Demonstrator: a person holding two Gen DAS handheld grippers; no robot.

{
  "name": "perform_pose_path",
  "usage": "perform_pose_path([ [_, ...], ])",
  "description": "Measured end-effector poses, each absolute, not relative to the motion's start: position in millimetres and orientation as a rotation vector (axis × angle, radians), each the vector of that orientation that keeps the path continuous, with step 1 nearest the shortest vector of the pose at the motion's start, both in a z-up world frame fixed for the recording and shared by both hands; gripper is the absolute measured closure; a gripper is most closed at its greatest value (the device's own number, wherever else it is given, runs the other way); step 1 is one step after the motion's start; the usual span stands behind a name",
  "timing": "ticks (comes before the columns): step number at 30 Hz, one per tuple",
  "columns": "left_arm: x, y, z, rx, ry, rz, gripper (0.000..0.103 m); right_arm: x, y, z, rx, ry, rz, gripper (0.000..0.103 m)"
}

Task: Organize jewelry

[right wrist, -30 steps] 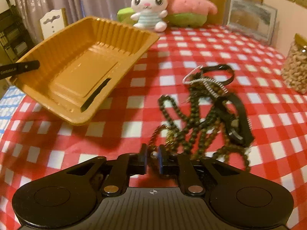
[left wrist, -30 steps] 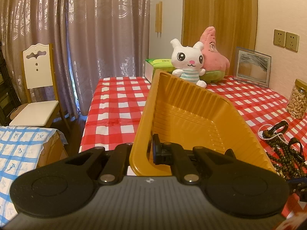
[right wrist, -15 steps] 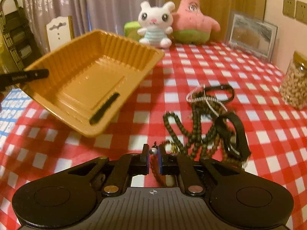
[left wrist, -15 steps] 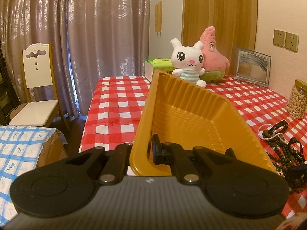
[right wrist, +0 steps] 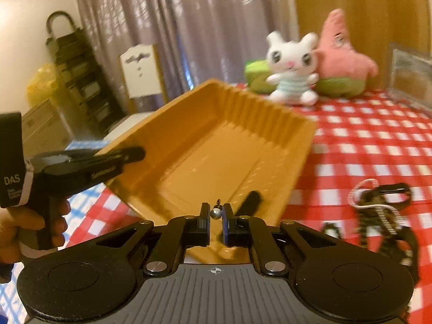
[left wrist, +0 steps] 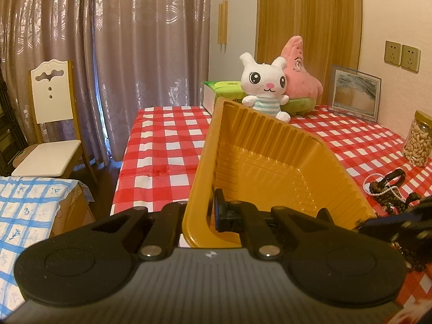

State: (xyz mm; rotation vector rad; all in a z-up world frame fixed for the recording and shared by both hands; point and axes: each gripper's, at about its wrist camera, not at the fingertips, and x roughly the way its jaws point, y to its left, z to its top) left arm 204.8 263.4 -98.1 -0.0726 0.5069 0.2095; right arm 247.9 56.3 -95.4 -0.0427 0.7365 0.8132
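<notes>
Above the near edge of the tilted tray [right wrist: 216,145], right gripper [right wrist: 216,214] pinches a silver bead [right wrist: 216,213], left gripper [left wrist: 198,213] clamps the tray rim; carry the bead further over the tray floor before letting go.

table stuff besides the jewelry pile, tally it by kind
plush toys: 2, white bunny and pink starfish
orange tray: 1, held tilted by the left gripper
green box: 1
picture frame: 1
jar of nuts: 1
total: 6
</notes>
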Motion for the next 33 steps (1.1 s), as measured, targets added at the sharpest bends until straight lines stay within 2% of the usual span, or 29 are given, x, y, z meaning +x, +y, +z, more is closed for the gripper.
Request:
perform_pose_path([
  [5, 206, 264, -98, -0.075, 0.505, 0.206, 0.097, 253, 68, -103, -0.035, 0.772, 0.804, 0.092],
  [9, 206, 265, -97, -0.075, 0.505, 0.206, 0.098, 251, 58, -96, -0.003, 0.745, 0.778, 0.071],
  [11, 207, 265, -97, -0.075, 0.505, 0.206, 0.098, 248, 46, -89, 0.011, 0.715, 0.734, 0.069],
  [16, 207, 265, -97, -0.076, 0.506, 0.206, 0.098, 241, -5, -87, 0.036, 0.727, 0.581, 0.068],
  [26, 207, 264, -96, -0.071, 0.508, 0.212, 0.097, 227, -100, -121, -0.022, 0.860, 0.326, 0.068],
  [33, 206, 261, -94, -0.061, 0.509, 0.221, 0.097, 213, -92, -132, -0.194, 0.861, 0.405, 0.069],
])
